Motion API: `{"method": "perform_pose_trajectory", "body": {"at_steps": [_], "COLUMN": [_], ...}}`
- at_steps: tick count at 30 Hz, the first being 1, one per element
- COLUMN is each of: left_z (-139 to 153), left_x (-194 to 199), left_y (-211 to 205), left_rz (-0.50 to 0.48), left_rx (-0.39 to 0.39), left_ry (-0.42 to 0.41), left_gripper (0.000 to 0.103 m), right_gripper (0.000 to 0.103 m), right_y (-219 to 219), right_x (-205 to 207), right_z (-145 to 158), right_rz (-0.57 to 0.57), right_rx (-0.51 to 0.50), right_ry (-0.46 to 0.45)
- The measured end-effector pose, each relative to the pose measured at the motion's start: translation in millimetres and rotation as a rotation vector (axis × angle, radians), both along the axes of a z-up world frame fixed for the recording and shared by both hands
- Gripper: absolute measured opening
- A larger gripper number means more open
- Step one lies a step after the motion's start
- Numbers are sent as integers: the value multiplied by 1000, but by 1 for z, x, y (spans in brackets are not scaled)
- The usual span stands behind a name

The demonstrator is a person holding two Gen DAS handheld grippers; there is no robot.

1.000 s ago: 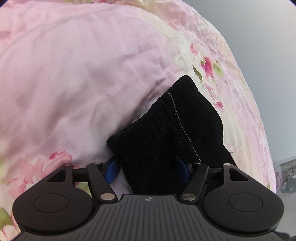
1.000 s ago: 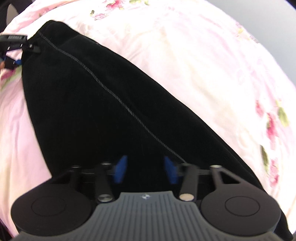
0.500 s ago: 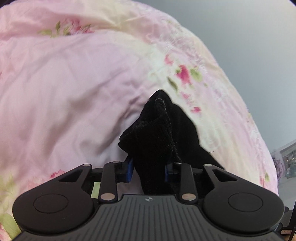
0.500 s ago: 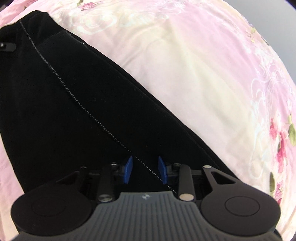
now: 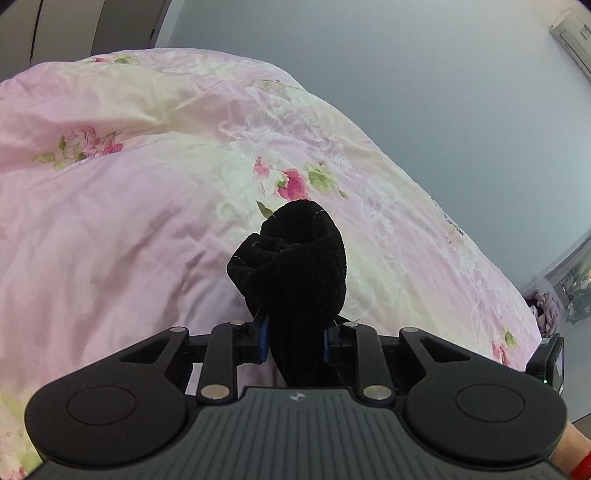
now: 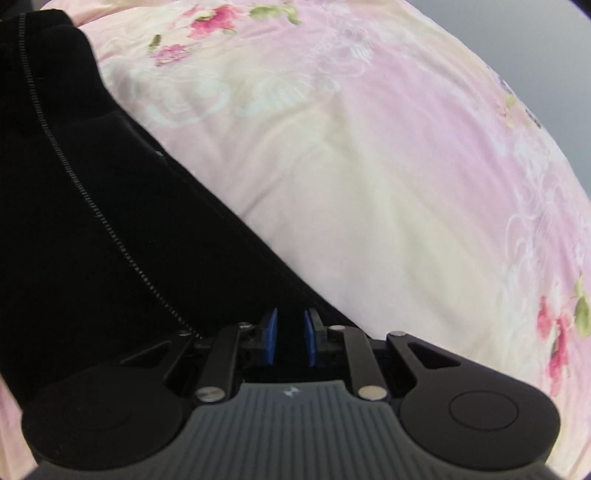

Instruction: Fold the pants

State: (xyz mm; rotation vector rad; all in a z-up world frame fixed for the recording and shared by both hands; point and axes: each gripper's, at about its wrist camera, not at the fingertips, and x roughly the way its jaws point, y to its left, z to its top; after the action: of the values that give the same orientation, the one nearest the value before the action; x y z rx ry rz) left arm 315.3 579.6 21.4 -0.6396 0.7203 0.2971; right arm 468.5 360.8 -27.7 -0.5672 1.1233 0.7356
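The black pants [image 6: 110, 221] lie stretched over a pink floral bedspread [image 6: 369, 184], with a white stitched seam running diagonally. In the right wrist view my right gripper [image 6: 290, 338] is shut on the pants' edge, its blue pads close together with black cloth between them. In the left wrist view my left gripper [image 5: 295, 339] is shut on a bunched end of the pants [image 5: 295, 258], which stands up as a dark crumpled lump above the blue pads and is lifted off the bedspread [image 5: 129, 221].
The bed fills both views, with a soft, wrinkled quilt. A grey wall [image 5: 406, 74] stands behind the bed. A shelf with clutter [image 5: 565, 291] is at the far right, and an air conditioner [image 5: 572, 33] is high on the wall.
Both grippers closed from open onto the pants. The left gripper lifted and tilted up, bunching its end of the cloth. The right gripper moved along the pants toward their edge.
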Motion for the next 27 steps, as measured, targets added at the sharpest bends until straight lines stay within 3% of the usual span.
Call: {"method": "perform_pose_trajectory", "body": {"at_steps": [5,10,14,17,19,22,27], "left_z": [13,20,29,34,43,62,89], "left_x": [6,2,-2,0,-1,-4,-5], "left_y": [-10,-16,-25,-43,-56,-72,-126], "left_rz": [-29,-30,-49,-93,-124,-166,-266], "left_rx": [37,40,52,92,140,136,182], "left_ry": [16,6,2,26,17,-26,-84], "left_gripper": [27,27,26,25,25,23,20], "right_gripper": [11,11,10,10,10,11,13], "right_y": [-6,-6,-8,2,3,-13,-69], "right_x": [-33,-89,-124,-144,-144,-140,-129], "right_z": [21,44,32,12,17,37,64], "right_rz": [45,195,275,307,282,247,159], "right_rx": [49,97,79,22,25,63,48], "right_ry": [-23,79,164,120,125,136,85]}}
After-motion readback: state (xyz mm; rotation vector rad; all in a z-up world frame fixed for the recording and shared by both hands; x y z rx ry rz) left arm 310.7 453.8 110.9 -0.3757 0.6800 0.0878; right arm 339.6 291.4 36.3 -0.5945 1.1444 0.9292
